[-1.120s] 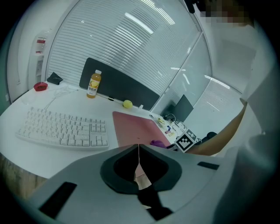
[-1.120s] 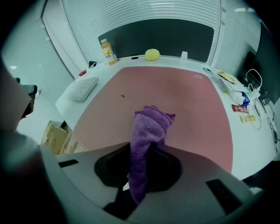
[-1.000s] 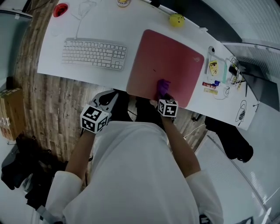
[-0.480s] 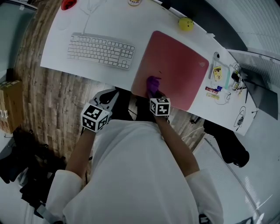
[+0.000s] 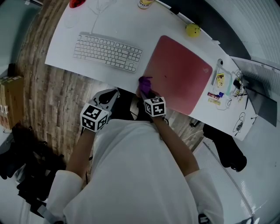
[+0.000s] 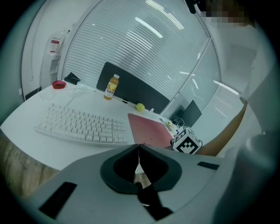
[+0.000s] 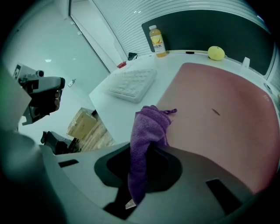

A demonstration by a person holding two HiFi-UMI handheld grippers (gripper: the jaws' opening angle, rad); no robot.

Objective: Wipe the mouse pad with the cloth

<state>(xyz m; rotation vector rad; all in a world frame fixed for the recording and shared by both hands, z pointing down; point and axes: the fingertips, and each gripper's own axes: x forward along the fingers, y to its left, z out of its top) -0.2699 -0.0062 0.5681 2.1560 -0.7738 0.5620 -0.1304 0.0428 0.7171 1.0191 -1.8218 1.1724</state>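
Observation:
A pink mouse pad lies on the white desk, right of the keyboard. My right gripper is shut on a purple cloth, whose bunched end rests at the pad's near-left corner by the desk edge. In the right gripper view the purple cloth hangs out between the jaws, its tip on the edge of the mouse pad. My left gripper is held low in front of the desk, off the pad, jaws shut with nothing between them. In the left gripper view the mouse pad lies beyond the jaws.
A white keyboard sits left of the pad. A yellow ball and a drink bottle stand along the far edge, with a red object at far left. Small items cluster right of the pad. A cardboard box stands on the wooden floor.
My right gripper has dragged the purple cloth leftward along the pad's near edge, from near its middle to its near-left corner. The left gripper has stayed put.

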